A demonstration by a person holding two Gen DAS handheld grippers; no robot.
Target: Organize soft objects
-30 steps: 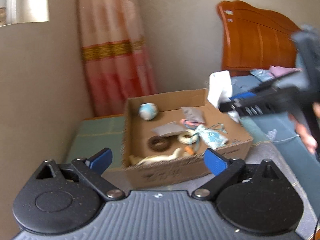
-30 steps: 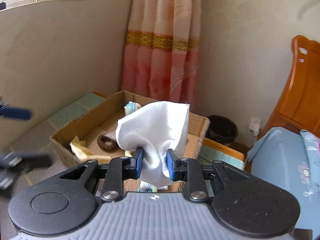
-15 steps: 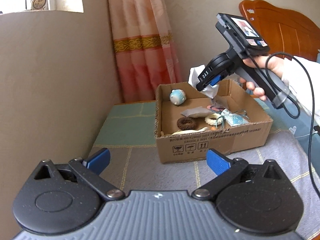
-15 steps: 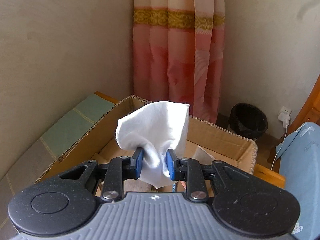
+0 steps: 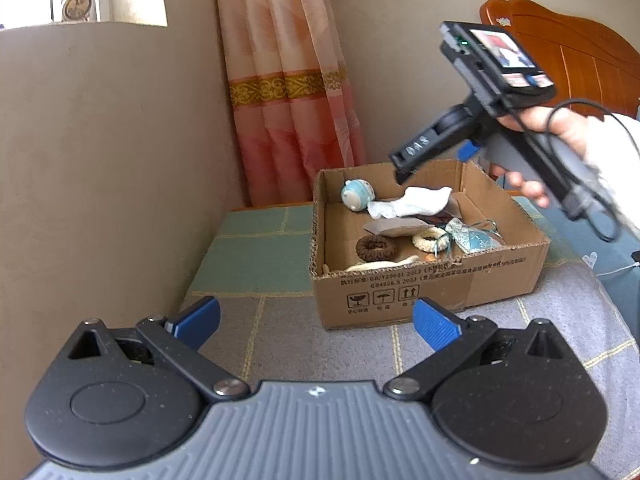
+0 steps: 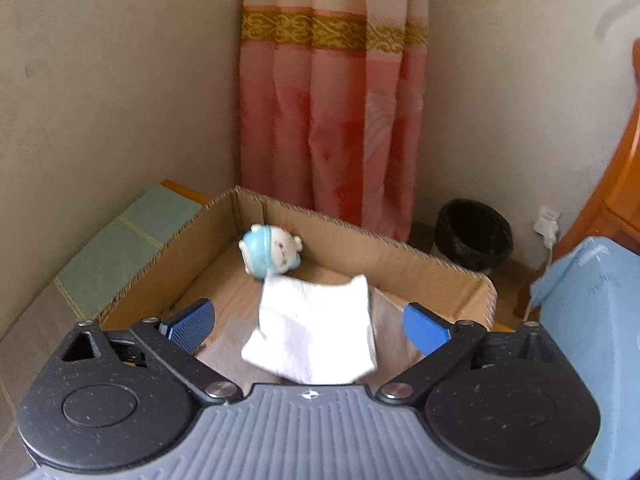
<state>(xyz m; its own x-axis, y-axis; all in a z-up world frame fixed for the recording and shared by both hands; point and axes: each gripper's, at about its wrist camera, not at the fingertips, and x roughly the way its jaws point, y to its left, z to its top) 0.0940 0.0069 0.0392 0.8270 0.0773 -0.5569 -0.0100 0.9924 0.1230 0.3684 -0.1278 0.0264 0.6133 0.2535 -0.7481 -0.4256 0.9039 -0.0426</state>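
A cardboard box [image 5: 432,284] stands on a quilted bed cover. In it lie a white cloth [image 5: 412,202], a blue-and-white plush toy [image 5: 357,195], a brown hair tie [image 5: 376,248], a cream hair tie [image 5: 430,239] and a blue sachet [image 5: 474,239]. My right gripper [image 6: 308,326] is open above the box [image 6: 400,252], and the white cloth [image 6: 316,332] lies loose below it beside the plush [image 6: 270,254]. It also shows in the left wrist view [image 5: 436,152], held over the box. My left gripper [image 5: 316,320] is open and empty, short of the box's front wall.
A beige wall [image 5: 100,160] runs along the left. A pink curtain [image 5: 288,80] hangs behind the box. A black bin [image 6: 474,236] stands on the floor beyond it. A wooden headboard [image 5: 568,44] and blue bedding [image 6: 592,320] are at the right.
My right gripper has opened and let go of the white cloth, which has dropped into the box. My left gripper has drawn back from the box and stays open.
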